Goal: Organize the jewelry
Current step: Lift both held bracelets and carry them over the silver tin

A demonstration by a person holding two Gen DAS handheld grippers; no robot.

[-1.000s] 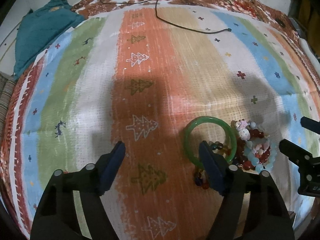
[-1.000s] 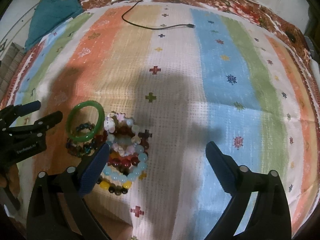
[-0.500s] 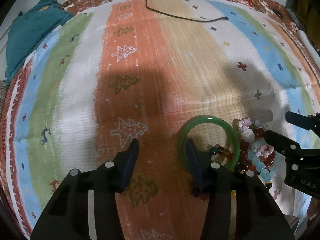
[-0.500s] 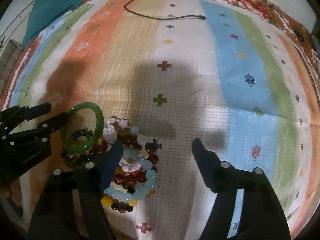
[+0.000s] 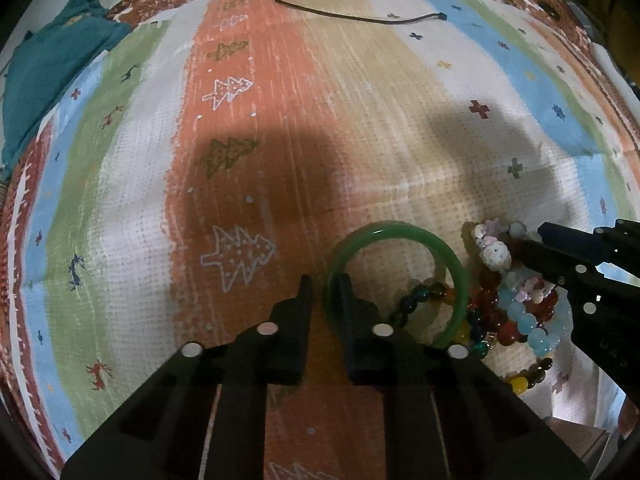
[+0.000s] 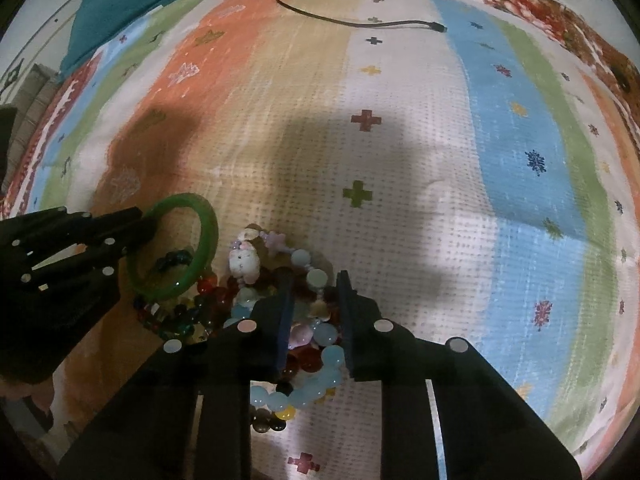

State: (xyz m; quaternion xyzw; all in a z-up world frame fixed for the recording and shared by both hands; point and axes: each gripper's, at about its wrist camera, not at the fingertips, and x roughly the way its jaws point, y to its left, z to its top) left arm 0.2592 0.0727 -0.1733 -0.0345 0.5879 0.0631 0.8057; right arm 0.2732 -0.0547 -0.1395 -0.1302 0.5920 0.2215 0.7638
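Green and glossy, a jade-like bangle (image 5: 436, 252) is laid flat on a striped cloth (image 5: 360, 128) printed with trees, crosses and reindeer; every place here is given from this bangle. Its near-left rim is pinched by the left gripper (image 5: 323, 292), whose jaws have just been closing and are now drawn narrow onto the ring, one finger outside the hoop and one inside. A short string of dark, amber and teal beads (image 5: 424, 298) is seen through the bangle's opening and under its right rim. Just beside the bangle on the right, touching that string, a heap of beaded bracelets (image 6: 312, 332) is piled: pale blue, deep red, yellow and dark beads, with a white figure charm (image 6: 244, 262) at the far edge. The right gripper (image 6: 314, 280) is set down into this heap; its jaws have just been closing and are now narrow, with pale blue and pink beads caught between them. Well beyond the bangle, a black cable (image 5: 360, 18) is trailed across the far part of the cloth. Far off to the bangle's left, at the cloth's edge, a teal garment (image 5: 52, 68) is bunched.
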